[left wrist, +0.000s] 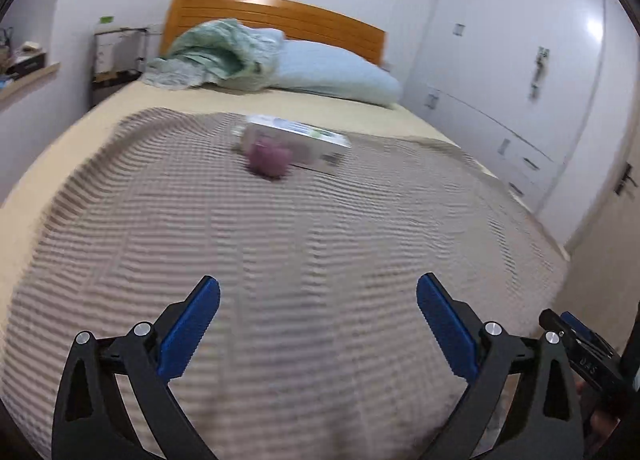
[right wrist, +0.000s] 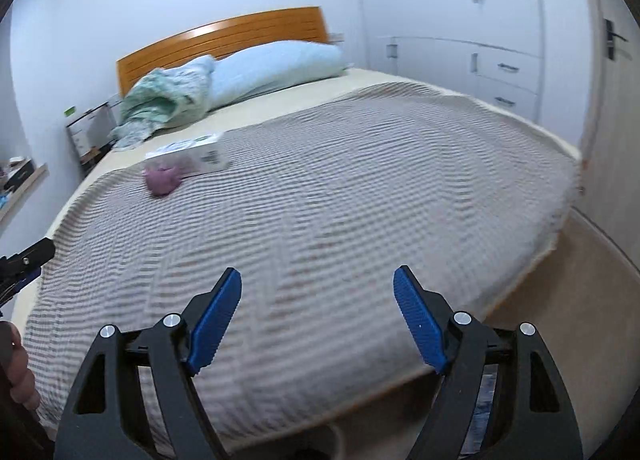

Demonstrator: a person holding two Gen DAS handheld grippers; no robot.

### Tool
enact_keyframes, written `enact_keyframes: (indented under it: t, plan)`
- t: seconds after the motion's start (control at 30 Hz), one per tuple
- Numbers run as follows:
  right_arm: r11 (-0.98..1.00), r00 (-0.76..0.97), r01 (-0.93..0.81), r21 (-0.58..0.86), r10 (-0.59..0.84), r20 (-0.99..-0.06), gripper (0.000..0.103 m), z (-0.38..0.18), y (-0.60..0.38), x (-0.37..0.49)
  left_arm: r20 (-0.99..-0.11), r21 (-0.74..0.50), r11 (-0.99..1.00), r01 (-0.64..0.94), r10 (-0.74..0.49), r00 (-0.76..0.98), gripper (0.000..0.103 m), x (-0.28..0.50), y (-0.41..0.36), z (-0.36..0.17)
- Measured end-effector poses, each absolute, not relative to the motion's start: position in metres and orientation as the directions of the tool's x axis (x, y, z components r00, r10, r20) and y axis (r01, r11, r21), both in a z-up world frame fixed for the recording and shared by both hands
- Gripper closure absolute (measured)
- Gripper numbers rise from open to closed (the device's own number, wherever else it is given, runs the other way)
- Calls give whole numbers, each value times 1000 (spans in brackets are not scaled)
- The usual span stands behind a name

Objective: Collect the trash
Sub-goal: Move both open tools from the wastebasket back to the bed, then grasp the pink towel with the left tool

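Trash box (left wrist: 298, 142) and purple wad (left wrist: 268, 162), lettering blurred; left gripper (left wrist: 318, 300), right gripper (right wrist: 318, 290) wide apart, empty.

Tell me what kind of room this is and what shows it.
A bedroom, most likely. A bed with a wooden headboard and a pale blue pillow fills the view, and white built-in wardrobes line the wall beside it.

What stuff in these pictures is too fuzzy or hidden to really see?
- Purple lump: blurred in both views; what it is cannot be told.
- White box: print smeared by blur; the lump hides its near corner in the left view.
- Clear item beside the box: too blurred to identify.
- Shelf clutter: small, cut off by the right view's left edge.
- No trash bin appears in either view.
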State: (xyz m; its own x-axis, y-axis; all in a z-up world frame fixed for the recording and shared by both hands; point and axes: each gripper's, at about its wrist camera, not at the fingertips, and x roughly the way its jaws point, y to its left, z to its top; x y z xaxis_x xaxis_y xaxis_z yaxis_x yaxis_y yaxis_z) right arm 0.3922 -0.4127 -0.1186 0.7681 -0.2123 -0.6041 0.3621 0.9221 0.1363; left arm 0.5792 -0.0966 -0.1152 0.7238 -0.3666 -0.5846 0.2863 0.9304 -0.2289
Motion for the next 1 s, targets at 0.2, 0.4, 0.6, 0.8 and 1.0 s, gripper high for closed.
enact_keyframes:
  t: [0.2,0.4,0.6,0.8,1.0]
  plan:
    - [945,797,304,124,-181,-576,28,-134,-359,460,-643,-309,940,144,-318,697,7,639,-45,-136]
    - [958,833,276,81,-197,-517,28,-140,-332,532,-681,-295,949,108,-288,673,7,672,-43,-160]
    - [977,875,200,78,-142,-464,28,-134,-323,602,-667,-336,935,109,-318,673,7,691,-42,-175]
    - [981,862,174,83,-112,-494,28,-143,-335,633,-685,-312,945,98,-295,666,7,703,-37,-189]
    - [970,836,222,103,-134,-532,28,-149,-355,655,-678,-464,886,25,-373,634,7,764,-32,-188]
